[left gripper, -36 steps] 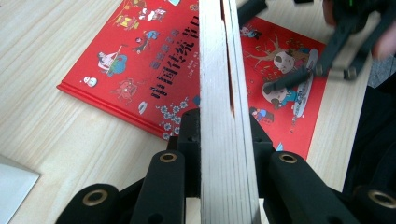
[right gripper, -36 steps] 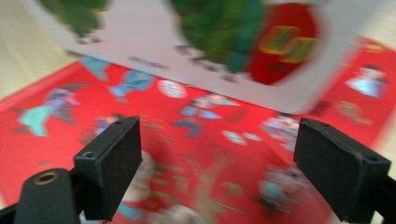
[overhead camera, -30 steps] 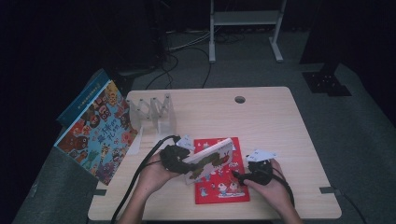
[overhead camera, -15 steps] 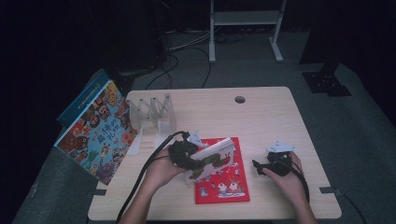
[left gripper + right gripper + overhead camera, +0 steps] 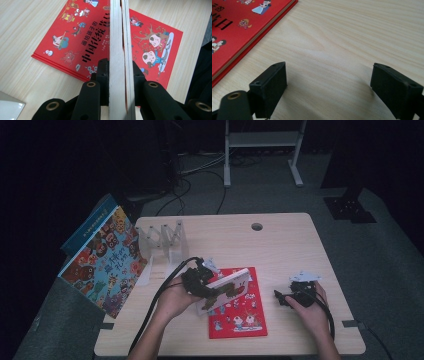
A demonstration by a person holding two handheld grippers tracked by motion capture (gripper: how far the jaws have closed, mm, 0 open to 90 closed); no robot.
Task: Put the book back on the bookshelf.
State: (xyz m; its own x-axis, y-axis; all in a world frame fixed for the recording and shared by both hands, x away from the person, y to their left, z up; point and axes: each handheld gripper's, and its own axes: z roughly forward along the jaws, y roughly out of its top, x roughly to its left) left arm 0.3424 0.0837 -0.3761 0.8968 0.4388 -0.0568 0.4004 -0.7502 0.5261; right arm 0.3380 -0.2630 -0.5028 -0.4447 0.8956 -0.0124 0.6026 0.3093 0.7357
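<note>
A thin picture book [image 5: 226, 289] with pale page edges stands up on its edge, tilted, pinched between black jaws. Under it a red picture book [image 5: 239, 312] with little cartoon people lies flat and closed on the wooden table [image 5: 280, 245].

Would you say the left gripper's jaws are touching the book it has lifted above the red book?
Touching. In the left gripper view the left gripper has both black pads pressed flat against the sides of the lifted book, with no gap, above the red book.
</note>
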